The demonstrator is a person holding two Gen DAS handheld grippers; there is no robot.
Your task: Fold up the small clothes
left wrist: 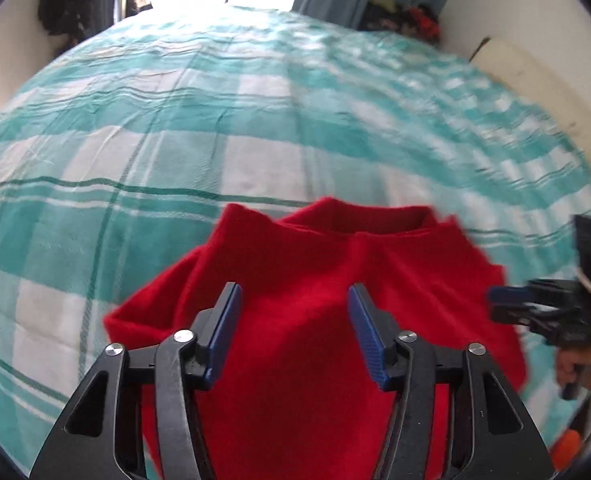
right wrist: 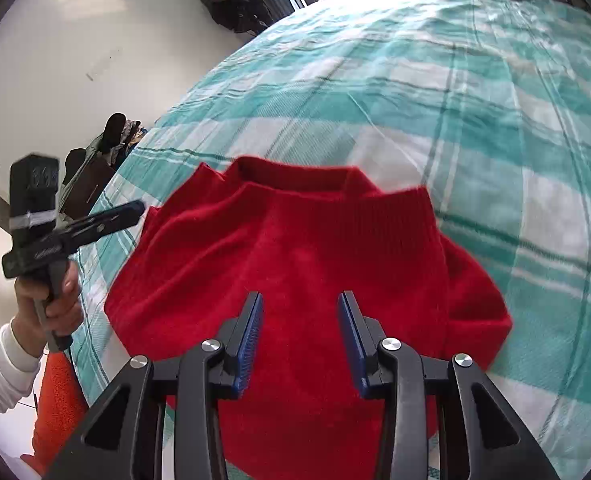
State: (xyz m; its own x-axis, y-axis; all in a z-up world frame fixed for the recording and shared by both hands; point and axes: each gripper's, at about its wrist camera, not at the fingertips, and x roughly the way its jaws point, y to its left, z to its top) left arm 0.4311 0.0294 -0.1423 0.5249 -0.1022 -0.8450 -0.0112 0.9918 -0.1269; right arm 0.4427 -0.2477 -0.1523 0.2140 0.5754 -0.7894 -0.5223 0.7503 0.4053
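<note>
A red knitted sweater (right wrist: 295,272) lies partly folded on the teal-and-white checked bedspread (right wrist: 495,120), its collar toward twelve o'clock in both wrist views. The left gripper (left wrist: 293,300) hovers over the sweater's body, jaws moderately apart and empty. The right gripper (right wrist: 300,308) hangs above it likewise, jaws somewhat narrower, nothing between its blue pads (right wrist: 349,332).

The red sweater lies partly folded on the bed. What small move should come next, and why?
Probably lower the right tool and pinch the near hem of the red sweater. Both tools are open and empty, and the sweater's body is not yet folded toward the collar.
</note>
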